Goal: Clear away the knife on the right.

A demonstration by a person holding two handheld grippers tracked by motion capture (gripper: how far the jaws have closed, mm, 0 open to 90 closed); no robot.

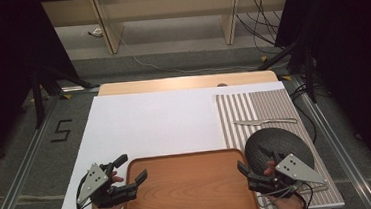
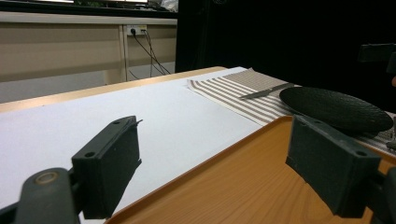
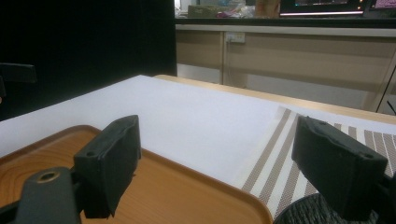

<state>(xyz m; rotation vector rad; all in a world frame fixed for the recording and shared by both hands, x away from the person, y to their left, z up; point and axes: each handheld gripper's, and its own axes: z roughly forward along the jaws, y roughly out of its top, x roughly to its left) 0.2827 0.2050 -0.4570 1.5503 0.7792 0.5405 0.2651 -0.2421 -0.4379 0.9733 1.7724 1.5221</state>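
Wooden table (image 1: 182, 82) bears a white sheet (image 1: 150, 122); striped placemat (image 1: 269, 105) and wooden tray (image 1: 190, 189) lie atop

One wooden tray (image 1: 190, 184), one dark round plate (image 1: 277, 145), one knife (image 1: 265, 122), one striped placemat (image 1: 259, 106), one white sheet (image 1: 150, 122) over one table (image 1: 187, 82), two claws, left claw (image 1: 126, 172) and right claw (image 1: 252, 165), one on each hand

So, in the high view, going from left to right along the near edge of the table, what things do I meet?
Left gripper → wooden tray → right gripper → black plate. The gripper overlaps the plate a little. Both grippers are open.
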